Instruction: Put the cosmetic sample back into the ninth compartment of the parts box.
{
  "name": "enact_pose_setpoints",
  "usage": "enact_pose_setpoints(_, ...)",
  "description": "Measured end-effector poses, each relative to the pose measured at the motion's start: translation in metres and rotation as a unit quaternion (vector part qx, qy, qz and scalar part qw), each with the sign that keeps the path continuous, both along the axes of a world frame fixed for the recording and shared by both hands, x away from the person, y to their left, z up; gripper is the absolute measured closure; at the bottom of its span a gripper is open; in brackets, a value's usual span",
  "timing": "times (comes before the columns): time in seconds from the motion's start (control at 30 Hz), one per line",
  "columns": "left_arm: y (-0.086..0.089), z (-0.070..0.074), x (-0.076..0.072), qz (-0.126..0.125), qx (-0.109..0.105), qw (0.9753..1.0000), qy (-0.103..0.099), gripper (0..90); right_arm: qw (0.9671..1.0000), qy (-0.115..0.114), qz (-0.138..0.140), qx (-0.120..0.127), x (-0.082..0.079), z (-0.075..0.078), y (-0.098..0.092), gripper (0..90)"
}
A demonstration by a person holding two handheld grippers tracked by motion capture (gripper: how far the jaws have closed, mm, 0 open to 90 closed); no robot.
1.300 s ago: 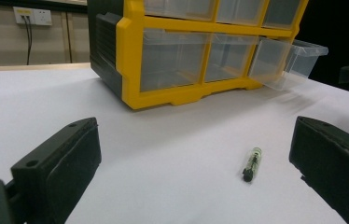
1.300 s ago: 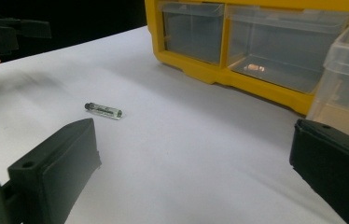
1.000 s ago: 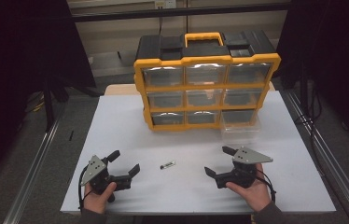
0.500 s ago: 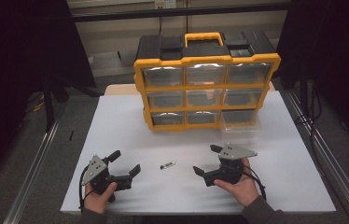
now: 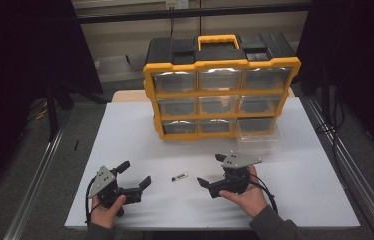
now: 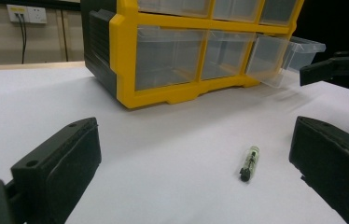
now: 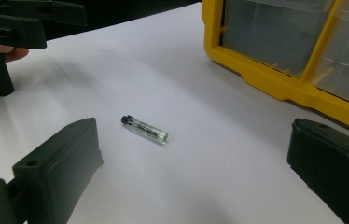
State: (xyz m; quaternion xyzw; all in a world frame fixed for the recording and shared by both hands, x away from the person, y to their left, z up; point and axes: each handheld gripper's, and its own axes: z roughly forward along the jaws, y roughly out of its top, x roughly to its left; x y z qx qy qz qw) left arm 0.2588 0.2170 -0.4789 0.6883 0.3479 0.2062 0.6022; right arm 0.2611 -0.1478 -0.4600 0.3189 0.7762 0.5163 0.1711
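Your right gripper (image 5: 209, 172) is wide open and empty, with the vial (image 5: 179, 177) lying flat on the table (image 5: 125, 130) just ahead of its jaws, between both grippers. It looks like light, slick glass, probably fragile, so pinch it gently across the middle. Your left gripper (image 5: 136, 174) also gapes empty.
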Motion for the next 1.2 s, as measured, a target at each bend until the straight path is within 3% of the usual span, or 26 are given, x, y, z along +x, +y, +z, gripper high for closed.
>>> enact_pose_setpoints(0.77, -0.001, 0.000, 0.001, -0.006, 0.003, 1.0000, 0.001, 2.3, 0.9987, 0.021, 0.030, -0.036, 0.016, -0.004, 0.029, 2.5)
enact_pose_setpoints(1.2, -0.002, -0.001, 0.002, -0.006, -0.001, 1.0000, 0.002, 2.3, 0.9973, 0.044, 0.037, -0.045, 0.025, -0.010, 0.034, 6.1)
